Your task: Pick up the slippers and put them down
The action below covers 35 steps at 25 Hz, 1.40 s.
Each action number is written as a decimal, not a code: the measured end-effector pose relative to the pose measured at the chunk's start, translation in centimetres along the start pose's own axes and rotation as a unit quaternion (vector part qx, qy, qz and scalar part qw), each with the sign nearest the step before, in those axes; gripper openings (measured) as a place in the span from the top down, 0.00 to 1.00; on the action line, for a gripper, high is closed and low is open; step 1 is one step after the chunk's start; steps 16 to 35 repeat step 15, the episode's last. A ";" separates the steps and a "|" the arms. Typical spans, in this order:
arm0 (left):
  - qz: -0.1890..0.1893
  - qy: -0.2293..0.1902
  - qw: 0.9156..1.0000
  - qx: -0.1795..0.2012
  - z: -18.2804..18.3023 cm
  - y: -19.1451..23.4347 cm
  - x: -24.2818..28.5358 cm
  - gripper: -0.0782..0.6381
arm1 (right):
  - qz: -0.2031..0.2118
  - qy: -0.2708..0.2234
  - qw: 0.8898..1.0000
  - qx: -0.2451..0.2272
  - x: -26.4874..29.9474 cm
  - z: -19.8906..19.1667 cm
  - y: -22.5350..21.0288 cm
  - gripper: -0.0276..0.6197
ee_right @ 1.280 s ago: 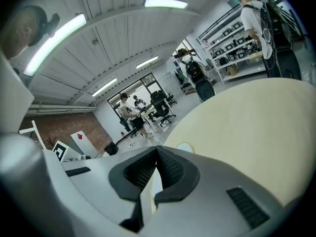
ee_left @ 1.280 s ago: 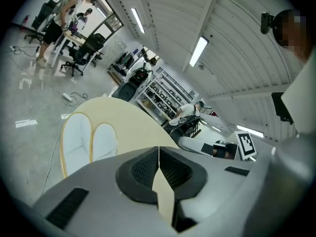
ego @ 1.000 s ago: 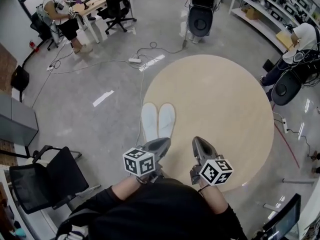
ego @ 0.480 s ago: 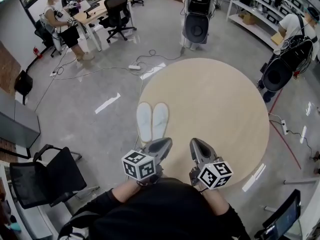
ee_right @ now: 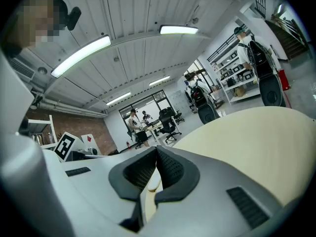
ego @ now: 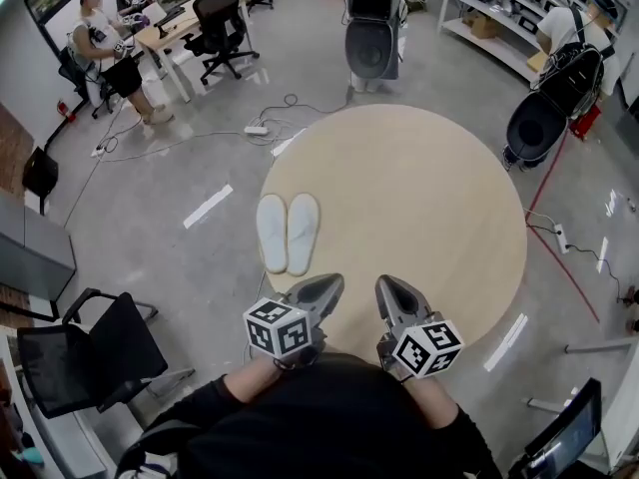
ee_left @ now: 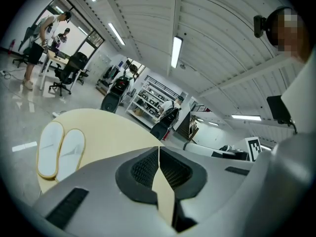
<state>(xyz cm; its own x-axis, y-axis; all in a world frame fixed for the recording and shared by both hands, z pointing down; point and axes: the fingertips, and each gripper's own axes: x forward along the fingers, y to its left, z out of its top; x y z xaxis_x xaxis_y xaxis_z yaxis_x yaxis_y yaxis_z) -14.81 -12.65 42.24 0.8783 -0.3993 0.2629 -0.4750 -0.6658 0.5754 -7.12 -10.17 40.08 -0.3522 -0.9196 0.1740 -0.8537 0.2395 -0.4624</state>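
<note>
Change: the slippers and the round table sit further left in the head view than a second ago, while both grippers keep their spots at the lower edge of the picture.
Slippers: a white pair lying flat, side by side and touching, on the table close to its left rim. No gripper is touching them.
Left gripper: jaws pressed together with nothing between them. It is held over the near edge of the table, and the slippers lie just ahead of its tip and a little to the left.
Right gripper: jaws together and empty. It is beside the left one, over bare tabletop and further from the slippers.
Table: pale wood, with nothing on it but the slippers.
Around: a black chair on the grey floor at lower left, and a cable trailing beyond the table.
</note>
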 end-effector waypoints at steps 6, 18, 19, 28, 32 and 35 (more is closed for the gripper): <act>-0.024 0.015 1.000 0.008 -1.7 -2.7 1.7 0.86 | -0.023 -0.009 1.000 0.003 -3.1 0.0 -1.8 0.93; -0.040 0.020 0.999 0.013 -2.0 -4.7 2.2 0.86 | -0.044 -0.017 0.999 0.004 -5.4 0.6 -2.4 0.93; -0.040 0.020 0.999 0.013 -2.0 -4.7 2.2 0.86 | -0.044 -0.017 0.999 0.004 -5.4 0.6 -2.4 0.93; -0.040 0.020 0.999 0.013 -2.0 -4.7 2.2 0.86 | -0.044 -0.017 0.999 0.004 -5.4 0.6 -2.4 0.93; -0.040 0.020 0.999 0.013 -2.0 -4.7 2.2 0.86 | -0.044 -0.017 0.999 0.004 -5.4 0.6 -2.4 0.93; -0.040 0.020 0.999 0.013 -2.0 -4.7 2.2 0.86 | -0.044 -0.017 0.999 0.004 -5.4 0.6 -2.4 0.93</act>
